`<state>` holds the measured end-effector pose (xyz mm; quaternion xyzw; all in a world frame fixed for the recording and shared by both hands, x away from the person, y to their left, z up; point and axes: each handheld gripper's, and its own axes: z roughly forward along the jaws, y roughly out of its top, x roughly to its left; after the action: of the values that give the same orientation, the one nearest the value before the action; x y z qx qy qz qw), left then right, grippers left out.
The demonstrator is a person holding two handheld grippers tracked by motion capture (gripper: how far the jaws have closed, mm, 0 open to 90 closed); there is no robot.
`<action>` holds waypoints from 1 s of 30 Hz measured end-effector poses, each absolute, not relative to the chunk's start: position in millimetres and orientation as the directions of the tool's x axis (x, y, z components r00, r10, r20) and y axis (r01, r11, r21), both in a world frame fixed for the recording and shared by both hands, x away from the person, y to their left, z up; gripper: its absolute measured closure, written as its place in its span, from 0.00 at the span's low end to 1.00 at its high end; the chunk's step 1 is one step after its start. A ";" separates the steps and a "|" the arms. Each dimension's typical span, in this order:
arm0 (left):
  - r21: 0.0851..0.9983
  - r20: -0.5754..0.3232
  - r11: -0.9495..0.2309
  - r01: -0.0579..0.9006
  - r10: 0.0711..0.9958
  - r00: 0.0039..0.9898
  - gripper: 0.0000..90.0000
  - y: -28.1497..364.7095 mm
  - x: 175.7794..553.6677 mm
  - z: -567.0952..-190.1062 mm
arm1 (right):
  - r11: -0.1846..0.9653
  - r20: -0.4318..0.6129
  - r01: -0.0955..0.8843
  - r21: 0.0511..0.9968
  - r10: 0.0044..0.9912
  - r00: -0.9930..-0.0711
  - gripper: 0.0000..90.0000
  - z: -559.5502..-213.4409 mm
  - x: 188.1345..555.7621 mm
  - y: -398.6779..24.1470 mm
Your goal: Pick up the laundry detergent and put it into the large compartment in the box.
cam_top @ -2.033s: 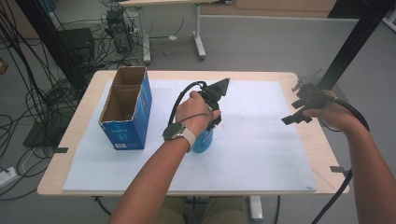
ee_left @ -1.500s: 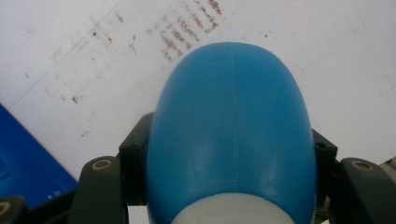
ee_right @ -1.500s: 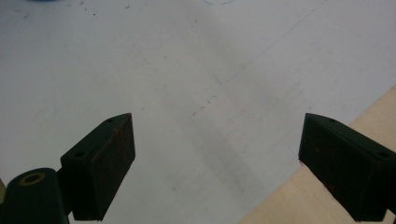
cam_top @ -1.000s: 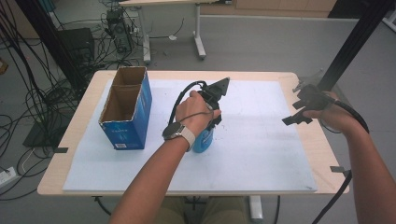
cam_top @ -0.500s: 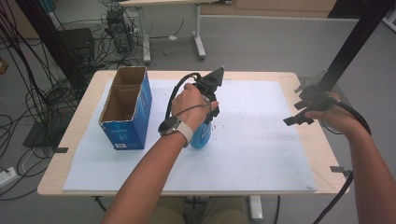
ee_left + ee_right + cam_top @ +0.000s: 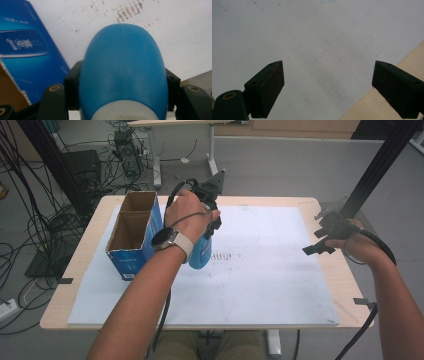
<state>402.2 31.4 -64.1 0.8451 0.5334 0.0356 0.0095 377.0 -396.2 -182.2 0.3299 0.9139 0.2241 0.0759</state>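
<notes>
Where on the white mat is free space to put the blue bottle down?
The white mat is bare from the blue bottle across to the right gripper, and along its near edge. The left side is crowded: the open cardboard box stands close beside the bottle.

High view overhead; gripper views close, share white mat (image 6: pixel 280 270)

A lab or workshop: bare grey floor (image 6: pixel 280 165), cable tangles (image 6: pixel 30 235) at 9 o'clock, black equipment (image 6: pixel 80 162) at 11, another desk's legs (image 6: pixel 212 155) at 12, a black frame post (image 6: pixel 380 165) at 2.
</notes>
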 end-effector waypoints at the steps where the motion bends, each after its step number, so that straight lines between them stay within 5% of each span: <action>1: 0.057 0.050 -0.424 0.904 0.905 0.422 0.42 32.9 401.5 -61.7 | 0.684 0.009 0.567 0.460 0.635 -0.773 0.12 -182.3 377.7 -395.2; 30: 0.104 0.054 -0.318 0.942 0.948 0.314 0.42 64.3 399.9 25.3 | 0.714 -0.003 0.532 0.455 0.599 -0.801 0.12 -180.2 389.6 -376.4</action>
<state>399.9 64.3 25.3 0.8101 0.5834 0.0525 0.0264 389.6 -376.4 -180.2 0.3063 0.9228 0.2214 0.0752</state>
